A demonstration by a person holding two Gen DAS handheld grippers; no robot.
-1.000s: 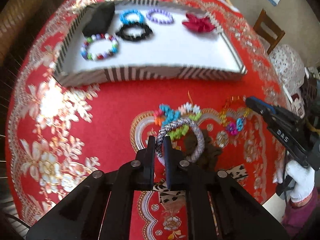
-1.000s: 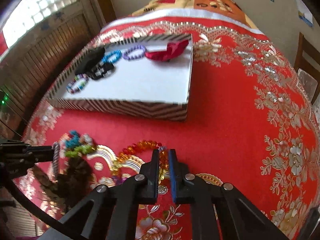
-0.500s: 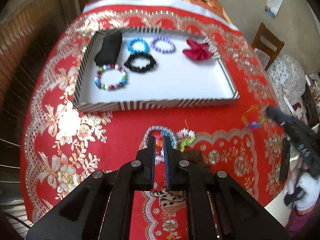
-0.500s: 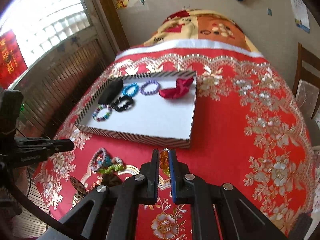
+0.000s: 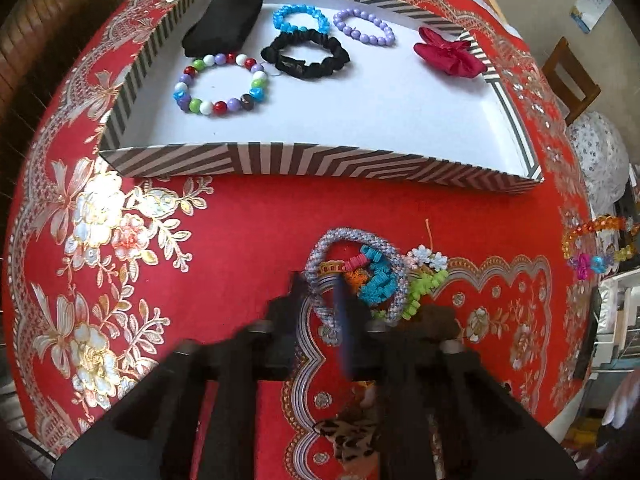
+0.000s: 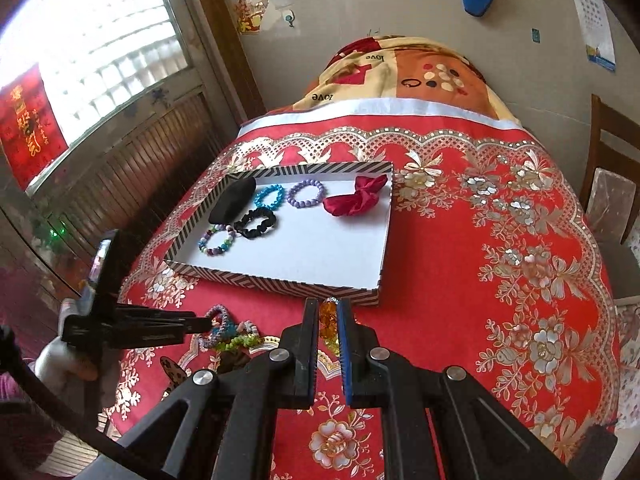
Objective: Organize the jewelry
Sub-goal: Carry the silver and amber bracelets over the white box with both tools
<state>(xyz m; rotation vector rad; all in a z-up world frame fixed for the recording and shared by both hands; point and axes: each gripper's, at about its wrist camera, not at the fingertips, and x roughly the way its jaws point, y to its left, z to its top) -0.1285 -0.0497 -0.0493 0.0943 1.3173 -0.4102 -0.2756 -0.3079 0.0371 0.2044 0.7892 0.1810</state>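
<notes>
My left gripper [image 5: 322,292] is shut on a grey woven bracelet [image 5: 356,240] and holds it above the red tablecloth, in front of the striped tray [image 5: 320,162]. A turquoise, orange and green beaded bracelet [image 5: 380,276] lies just behind it on the cloth. My right gripper [image 6: 329,312] is shut on an orange and multicoloured bead bracelet [image 6: 328,322], held in the air near the tray's near edge [image 6: 280,280]; that bracelet also shows at the right edge of the left wrist view [image 5: 596,240]. The left gripper [image 6: 200,324] shows at the left of the right wrist view.
The tray holds a black pouch [image 5: 224,24], a multicoloured bead bracelet [image 5: 220,84], a blue bracelet [image 5: 300,18], a black scrunchie [image 5: 306,54], a purple bead bracelet [image 5: 364,28] and a red bow [image 5: 448,56]. A leopard-print scrunchie [image 5: 352,436] and a dark brown one [image 5: 436,320] lie near me. A wooden chair [image 6: 612,168] stands on the right.
Both grippers have lifted their bracelets off the cloth. The left one has moved forward, closer to the tray, with the grey bracelet; the right one has risen higher with the orange bracelet.
</notes>
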